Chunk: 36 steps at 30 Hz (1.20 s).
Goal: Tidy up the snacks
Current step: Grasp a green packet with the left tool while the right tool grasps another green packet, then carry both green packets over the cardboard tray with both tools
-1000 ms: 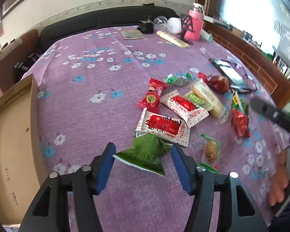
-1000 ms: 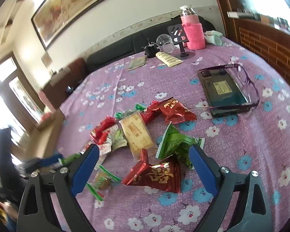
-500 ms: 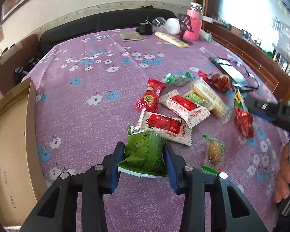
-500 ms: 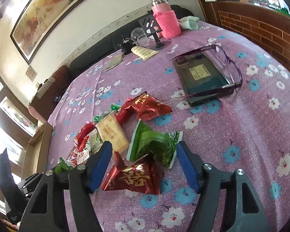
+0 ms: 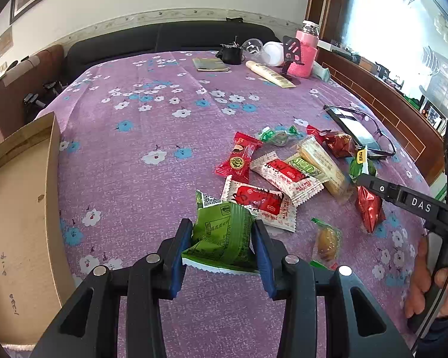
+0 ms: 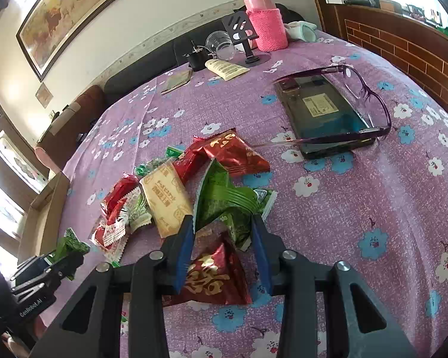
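The left gripper point(image 5: 221, 232) was clenched on a green packet point(image 5: 222, 235), both pads pressing its sides just above the purple cloth point(image 5: 128, 161). The right gripper point(image 6: 222, 226) was closing; a crumpled green wrapper point(image 6: 224, 203) sat between its pads, beside a red pouch point(image 6: 215, 274).

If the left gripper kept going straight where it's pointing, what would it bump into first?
The left gripper already squeezes a green packet. Straight ahead, it would probably first push into the white-and-red packet just beyond, though depth is hard to judge.
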Tool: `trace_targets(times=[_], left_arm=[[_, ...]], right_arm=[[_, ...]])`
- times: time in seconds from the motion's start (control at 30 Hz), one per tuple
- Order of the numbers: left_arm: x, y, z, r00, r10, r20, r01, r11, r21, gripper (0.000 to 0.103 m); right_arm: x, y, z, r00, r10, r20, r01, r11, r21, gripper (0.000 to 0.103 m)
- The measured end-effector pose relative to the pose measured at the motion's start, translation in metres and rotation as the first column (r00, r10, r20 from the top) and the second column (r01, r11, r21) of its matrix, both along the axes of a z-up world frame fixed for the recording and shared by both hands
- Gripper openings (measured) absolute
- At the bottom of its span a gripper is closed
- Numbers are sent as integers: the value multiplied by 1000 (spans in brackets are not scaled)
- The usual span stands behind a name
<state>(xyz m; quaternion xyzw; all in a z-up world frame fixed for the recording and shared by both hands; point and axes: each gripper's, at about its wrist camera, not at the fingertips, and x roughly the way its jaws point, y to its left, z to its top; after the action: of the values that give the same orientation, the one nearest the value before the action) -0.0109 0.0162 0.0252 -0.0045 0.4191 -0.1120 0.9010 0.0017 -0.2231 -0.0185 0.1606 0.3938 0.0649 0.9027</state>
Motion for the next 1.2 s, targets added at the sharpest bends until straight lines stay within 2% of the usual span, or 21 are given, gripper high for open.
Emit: trace_targets(times=[0.3, 0.73, 1.2], left_arm=[[0, 5, 4, 1000, 18, 15, -18, 1000, -24, 43], [-4, 8, 9, 998, 33, 51, -31, 999, -37, 43], [-9, 12, 17, 992, 69, 109, -66, 997, -33, 43]], right_arm=[[-6, 4, 5, 999, 35, 35, -36, 999, 27, 28], [-28, 25, 30, 974, 123, 191, -118, 992, -37, 27], [-36, 44, 36, 949, 212, 235, -199, 977, -78, 27]])
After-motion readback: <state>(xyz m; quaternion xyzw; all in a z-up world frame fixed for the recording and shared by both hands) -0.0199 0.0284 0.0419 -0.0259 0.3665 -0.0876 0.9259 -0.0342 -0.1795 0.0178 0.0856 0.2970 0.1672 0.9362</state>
